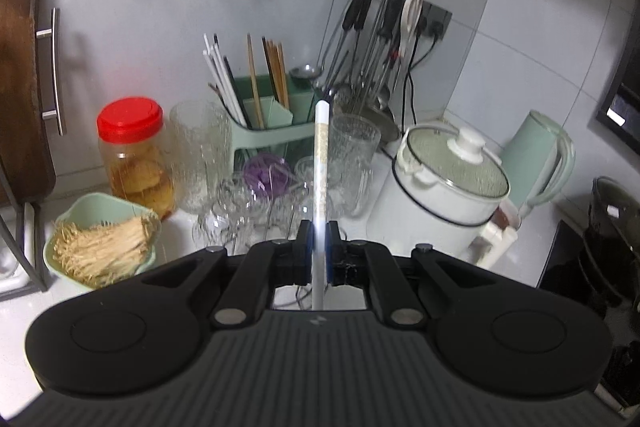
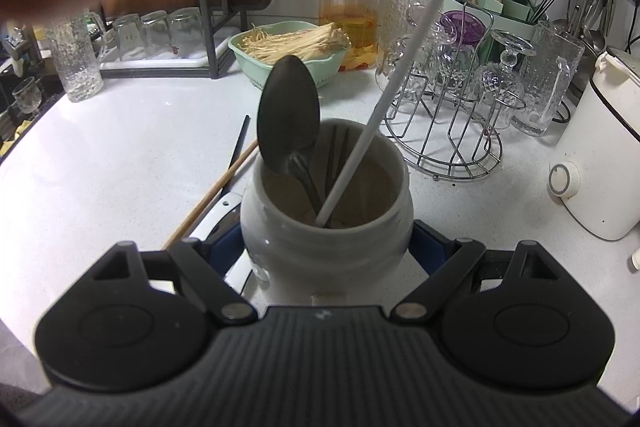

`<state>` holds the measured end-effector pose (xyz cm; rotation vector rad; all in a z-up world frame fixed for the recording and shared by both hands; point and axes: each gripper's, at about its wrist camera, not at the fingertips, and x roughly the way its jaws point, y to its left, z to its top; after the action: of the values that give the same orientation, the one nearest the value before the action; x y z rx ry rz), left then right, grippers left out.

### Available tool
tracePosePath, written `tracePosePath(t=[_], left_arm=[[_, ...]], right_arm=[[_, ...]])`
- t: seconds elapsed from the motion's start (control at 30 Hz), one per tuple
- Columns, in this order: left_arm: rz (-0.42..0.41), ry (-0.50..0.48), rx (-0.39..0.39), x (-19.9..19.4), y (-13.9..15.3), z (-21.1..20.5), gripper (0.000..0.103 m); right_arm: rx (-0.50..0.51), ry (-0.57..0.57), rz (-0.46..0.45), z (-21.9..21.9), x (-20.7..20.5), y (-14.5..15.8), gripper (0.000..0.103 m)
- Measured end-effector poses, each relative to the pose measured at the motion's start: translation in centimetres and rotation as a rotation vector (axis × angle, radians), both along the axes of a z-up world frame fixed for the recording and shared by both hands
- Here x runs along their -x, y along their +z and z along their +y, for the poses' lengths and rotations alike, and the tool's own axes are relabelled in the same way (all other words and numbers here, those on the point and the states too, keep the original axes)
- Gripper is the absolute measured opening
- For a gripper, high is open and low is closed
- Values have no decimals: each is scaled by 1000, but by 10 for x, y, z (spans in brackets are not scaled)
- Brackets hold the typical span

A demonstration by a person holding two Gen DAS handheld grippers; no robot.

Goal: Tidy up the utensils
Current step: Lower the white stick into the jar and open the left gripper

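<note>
Gripping white chopstick (image 1: 321, 163), left gripper (image 1: 319, 241) clamped, its tip inside jar (image 2: 326, 223) | right gripper (image 2: 326, 247) clasps jar on counter (image 2: 120, 163) | spoon (image 2: 289, 119) in jar

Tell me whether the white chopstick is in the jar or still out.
In: the white chopstick slants with its lower end inside the grey jar, its top clamped in the left gripper.

Black ribbed gripper bodies, silver screws, seemingly blue-padded fingers (image 1: 306, 247)
</note>
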<state>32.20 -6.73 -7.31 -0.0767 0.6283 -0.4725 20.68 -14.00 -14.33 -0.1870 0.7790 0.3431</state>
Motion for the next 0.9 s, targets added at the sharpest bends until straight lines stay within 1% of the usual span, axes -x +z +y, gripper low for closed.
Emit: tracePosePath(t=[0.17, 0.33, 0.63, 0.77, 0.9], left_arm=[[32, 4, -12, 6, -9, 6, 7], [61, -1, -34, 19, -6, 13, 7], [188, -28, -87, 41, 5, 26, 7], [231, -37, -98, 48, 9, 29, 7], [259, -56, -127, 54, 12, 27, 7]], right_arm=[[-3, 8, -4, -1, 0, 0, 90], [-3, 10, -3, -1, 0, 0, 90], [-7, 4, -6, 0, 0, 0, 90], [-7, 0, -9, 1, 1, -1, 90], [-10, -4, -14, 1, 2, -2, 90]])
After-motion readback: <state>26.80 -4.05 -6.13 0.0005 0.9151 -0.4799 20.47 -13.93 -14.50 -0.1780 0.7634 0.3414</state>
